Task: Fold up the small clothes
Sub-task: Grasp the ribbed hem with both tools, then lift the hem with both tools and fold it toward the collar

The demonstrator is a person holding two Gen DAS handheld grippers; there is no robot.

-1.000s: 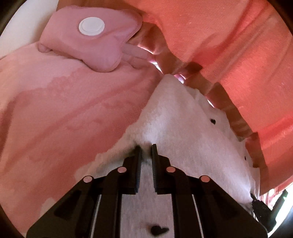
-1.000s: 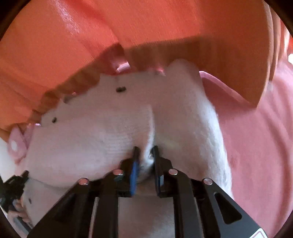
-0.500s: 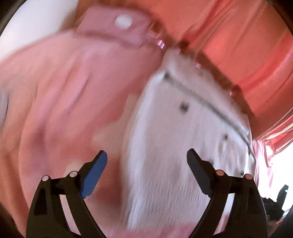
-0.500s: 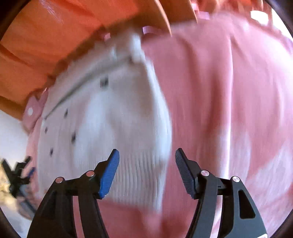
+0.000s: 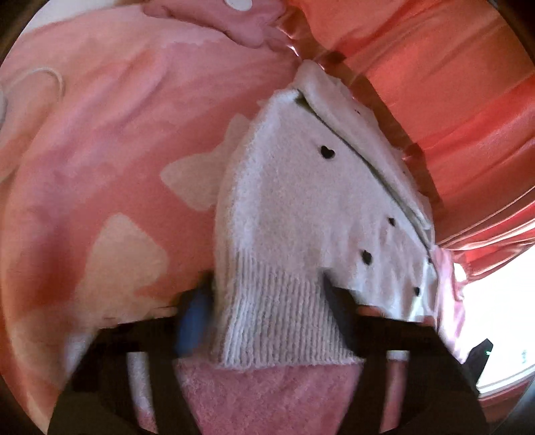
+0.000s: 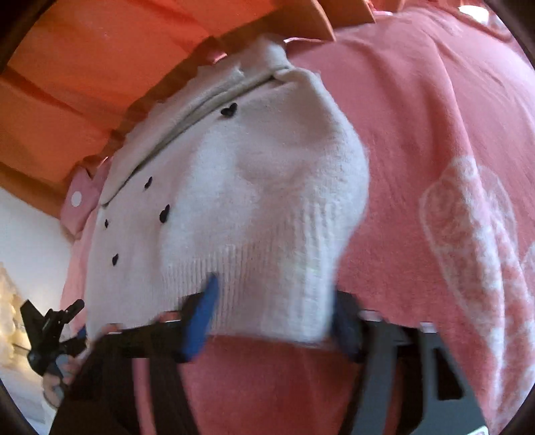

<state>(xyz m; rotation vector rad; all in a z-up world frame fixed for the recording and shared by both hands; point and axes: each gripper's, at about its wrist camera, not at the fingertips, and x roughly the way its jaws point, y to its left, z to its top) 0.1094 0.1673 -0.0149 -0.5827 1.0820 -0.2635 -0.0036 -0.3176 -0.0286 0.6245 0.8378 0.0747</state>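
A small white knit garment [image 5: 301, 207] with black heart marks lies folded on a pink blanket [image 5: 100, 150]. In the left wrist view my left gripper [image 5: 267, 294] is open, its fingers standing either side of the ribbed hem. In the right wrist view the same garment [image 6: 260, 187] lies ahead, and my right gripper [image 6: 274, 301] is open with its fingers astride the hem at the garment's right corner. Neither gripper is closed on the cloth. The left gripper also shows at the lower left of the right wrist view [image 6: 50, 334].
An orange-red pillow or bolster [image 5: 434, 83] runs along the far side of the garment. A pink cushion with a white disc [image 5: 240, 13] lies at the back. The blanket [image 6: 451, 200] carries white patterns to the right.
One second ago both grippers were shut on the garment. They let go, opened wide and pulled back, and now they have moved forward again to the hem with jaws narrower.
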